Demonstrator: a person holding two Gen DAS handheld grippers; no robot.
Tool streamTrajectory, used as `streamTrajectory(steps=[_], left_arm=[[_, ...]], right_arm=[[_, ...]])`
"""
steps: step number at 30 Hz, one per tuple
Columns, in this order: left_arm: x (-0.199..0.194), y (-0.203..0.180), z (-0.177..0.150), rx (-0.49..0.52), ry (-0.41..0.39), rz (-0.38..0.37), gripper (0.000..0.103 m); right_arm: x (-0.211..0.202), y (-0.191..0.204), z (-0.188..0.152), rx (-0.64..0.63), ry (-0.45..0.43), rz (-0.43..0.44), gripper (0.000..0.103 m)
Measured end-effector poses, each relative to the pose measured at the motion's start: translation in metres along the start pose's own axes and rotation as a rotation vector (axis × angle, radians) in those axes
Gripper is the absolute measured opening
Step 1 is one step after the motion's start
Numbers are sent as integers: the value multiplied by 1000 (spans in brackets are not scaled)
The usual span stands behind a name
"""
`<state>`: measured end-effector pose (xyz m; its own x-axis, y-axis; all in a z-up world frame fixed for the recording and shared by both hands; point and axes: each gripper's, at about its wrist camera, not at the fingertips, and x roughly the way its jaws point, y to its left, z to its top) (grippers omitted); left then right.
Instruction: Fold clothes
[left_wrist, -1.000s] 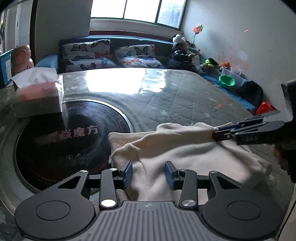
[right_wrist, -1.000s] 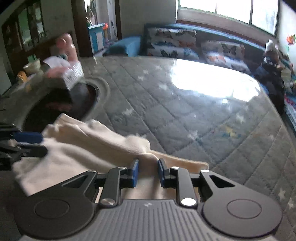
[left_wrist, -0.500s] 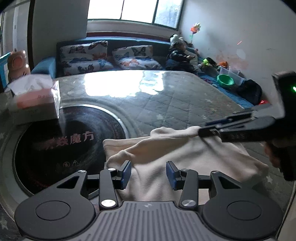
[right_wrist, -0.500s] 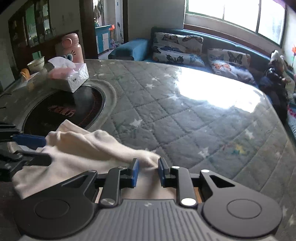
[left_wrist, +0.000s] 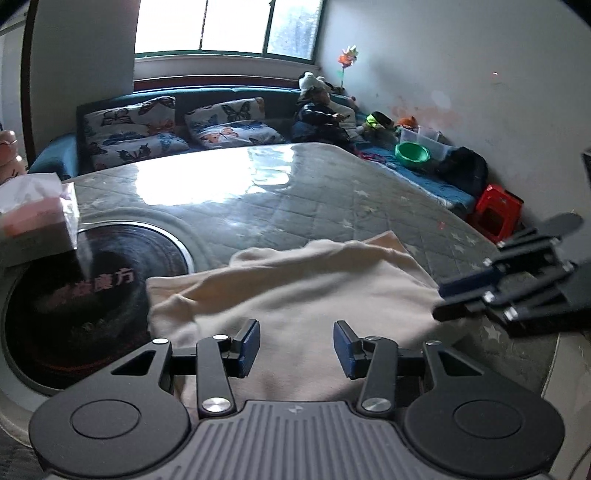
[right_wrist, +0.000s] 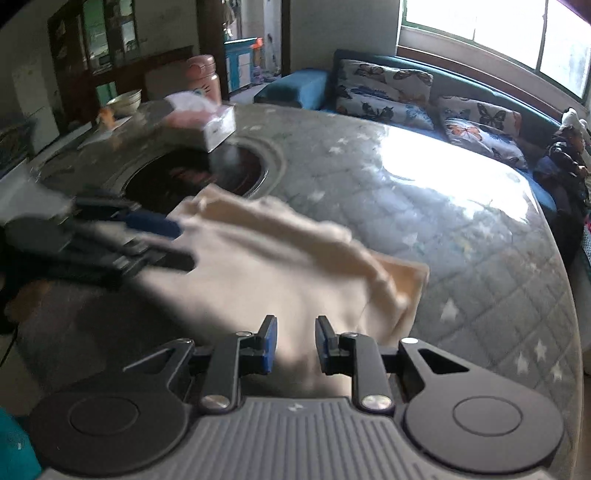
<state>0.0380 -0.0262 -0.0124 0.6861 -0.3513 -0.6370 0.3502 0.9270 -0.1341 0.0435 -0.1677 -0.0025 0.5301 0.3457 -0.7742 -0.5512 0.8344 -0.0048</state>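
Across table (left_wrist: 332, 206) — cream garment (left_wrist: 295, 291) lies lengthwise between grippers.

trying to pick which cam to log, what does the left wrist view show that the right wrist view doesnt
Only the left wrist view shows the green basin, the red stool and the pinwheel by the wall.

Only the right wrist view shows the bowl and the cabinet behind it.

Both show the cream garment lying folded on the quilted table, the tissue box, the dark round cooktop, the butterfly cushions, and both grippers open: the left gripper and the right gripper.
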Motion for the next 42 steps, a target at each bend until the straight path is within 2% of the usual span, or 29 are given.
streamTrajectory(steps=[6,9,14,18,21,28,32,36,40,42], left_arm=[[16,-2,-11,20,38,31,48],[16,0,-12,16,38,31,48],[17,-2,-13,22,40,35,49],[14,1,-12,13,39,34,50],[5,5,-11,0,24,31,50],[-13,23,-18,-57,11,54,51],[-18,34,-23,-88,13,77,51],[-21,42,-26,-125,10,81,51],[-20,44,-26,-130,12,79,52],[-18,45,-27,-132,18,77,52]], right_arm=[[17,-8,-24,79,20,16,20],[11,-10,-17,72,30,26,20],[12,-21,-3,100,-18,21,20],[32,-27,-4,106,19,18,20],[29,-25,-2,91,13,8,20],[34,-12,20,37,-14,28,22],[53,-5,39,2,-11,33,22],[69,2,56,22,-17,43,22],[82,23,69,-41,-9,69,22],[93,32,73,-79,-6,45,22]])
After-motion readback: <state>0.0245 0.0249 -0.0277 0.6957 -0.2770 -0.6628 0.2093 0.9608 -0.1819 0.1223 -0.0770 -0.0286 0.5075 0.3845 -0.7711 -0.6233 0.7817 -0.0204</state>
